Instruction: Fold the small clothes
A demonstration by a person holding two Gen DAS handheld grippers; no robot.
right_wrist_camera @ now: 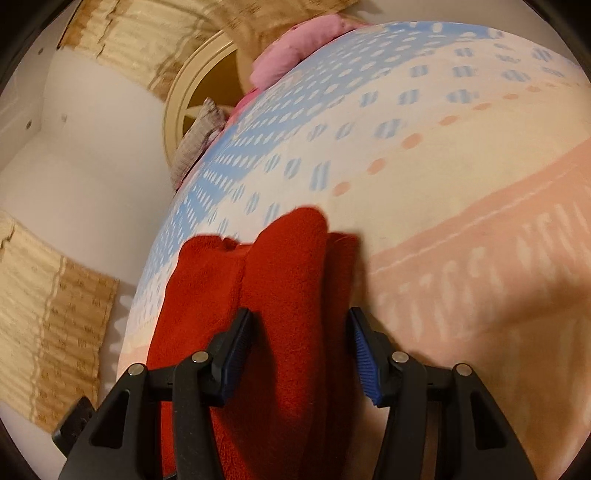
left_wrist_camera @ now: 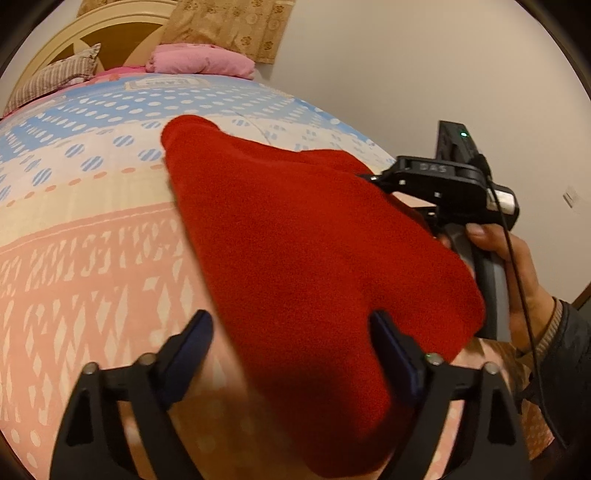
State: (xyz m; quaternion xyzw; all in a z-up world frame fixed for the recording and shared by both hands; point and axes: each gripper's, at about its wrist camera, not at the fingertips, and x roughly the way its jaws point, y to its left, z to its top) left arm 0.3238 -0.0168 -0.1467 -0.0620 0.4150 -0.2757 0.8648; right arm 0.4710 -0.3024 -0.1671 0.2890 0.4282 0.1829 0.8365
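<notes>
A red fleece garment (left_wrist_camera: 295, 251) lies folded on the patterned bed sheet (left_wrist_camera: 92, 258). My left gripper (left_wrist_camera: 291, 332) is open, its fingers wide apart over the garment's near end. In the left wrist view the right gripper (left_wrist_camera: 373, 179) reaches in from the right at the garment's far right edge; its fingertips are hidden by the cloth. In the right wrist view the right gripper (right_wrist_camera: 299, 332) is open, its blue pads (right_wrist_camera: 364, 354) standing either side of a raised fold of the red garment (right_wrist_camera: 288, 280).
A pink folded blanket (left_wrist_camera: 199, 61) and a striped pillow (left_wrist_camera: 51, 79) lie at the headboard (left_wrist_camera: 110, 33). A beige curtain (right_wrist_camera: 51, 332) hangs at the left in the right wrist view. A hand (left_wrist_camera: 517, 266) holds the right gripper's handle.
</notes>
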